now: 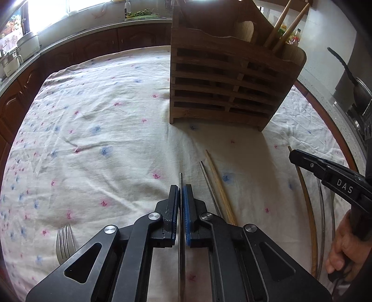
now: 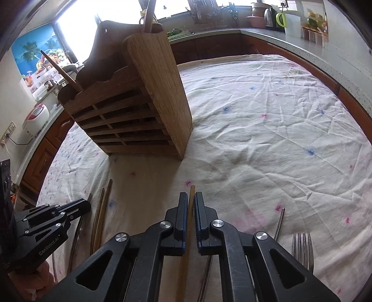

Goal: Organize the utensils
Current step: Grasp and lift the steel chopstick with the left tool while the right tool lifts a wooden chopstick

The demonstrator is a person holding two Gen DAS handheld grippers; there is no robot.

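Note:
My left gripper is shut on a thin metal chopstick, whose tip pokes out past the pads. A wooden chopstick and a second metal one lie just to its right on the cloth. My right gripper is shut on a wooden chopstick. In the left wrist view the same gripper shows at the right edge. The slatted wooden utensil holder stands ahead of both grippers, with wooden sticks upright in it. The left gripper shows low left in the right wrist view.
A fork and a metal chopstick lie near the table's front. The floral tablecloth covers a round table. Kitchen counters ring it, with a kettle, a rice cooker and a pan. A hand holds the right gripper.

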